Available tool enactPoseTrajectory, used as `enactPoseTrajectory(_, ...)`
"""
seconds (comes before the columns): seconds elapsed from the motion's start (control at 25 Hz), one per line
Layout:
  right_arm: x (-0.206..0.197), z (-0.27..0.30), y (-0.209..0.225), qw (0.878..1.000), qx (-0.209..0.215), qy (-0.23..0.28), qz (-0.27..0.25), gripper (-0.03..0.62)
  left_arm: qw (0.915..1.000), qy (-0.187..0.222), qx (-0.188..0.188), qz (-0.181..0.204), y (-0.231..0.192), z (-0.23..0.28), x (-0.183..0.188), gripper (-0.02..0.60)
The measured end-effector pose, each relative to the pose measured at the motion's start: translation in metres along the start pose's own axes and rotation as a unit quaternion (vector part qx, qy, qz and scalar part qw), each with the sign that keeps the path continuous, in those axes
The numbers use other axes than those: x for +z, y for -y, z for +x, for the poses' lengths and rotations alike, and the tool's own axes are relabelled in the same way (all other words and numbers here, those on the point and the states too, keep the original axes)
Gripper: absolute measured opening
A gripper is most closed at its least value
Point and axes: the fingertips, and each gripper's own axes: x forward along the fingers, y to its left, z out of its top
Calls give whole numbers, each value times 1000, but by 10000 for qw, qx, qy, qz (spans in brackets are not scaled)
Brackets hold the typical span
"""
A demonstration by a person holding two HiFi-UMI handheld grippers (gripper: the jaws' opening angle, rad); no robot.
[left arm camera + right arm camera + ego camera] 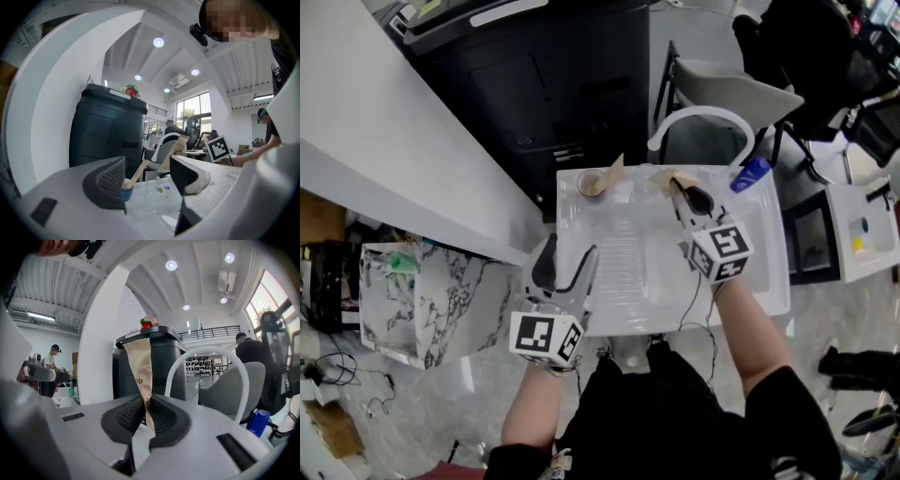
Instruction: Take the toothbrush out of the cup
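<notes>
Open-plan office or lab hall indicated. High white ceiling fitted with recessed lights (158, 42) and ceiling air conditioner (227, 281). Tall windows (192, 108), upper-floor railing (211, 333) and stocked shelves (199, 364) seen at back. Swivel chair (722, 94) parked by tabletop; person (248, 352) seen seated farther off. Black cabinet (544, 84), cardboard box (319, 220) and loose cables (328, 370) noted on floor.
</notes>
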Motion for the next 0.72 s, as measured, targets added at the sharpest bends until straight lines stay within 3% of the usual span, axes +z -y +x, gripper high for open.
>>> enactPoseTrajectory(0.44,52,-56,-51,9988,-4,394,-275,26,9998,104,-182,42,1,-12,11,279)
enactPoseTrajectory(0.72,66,-85,-91,9983,112,541,-193,25,9992,110,-368,120,5,-22,15,279)
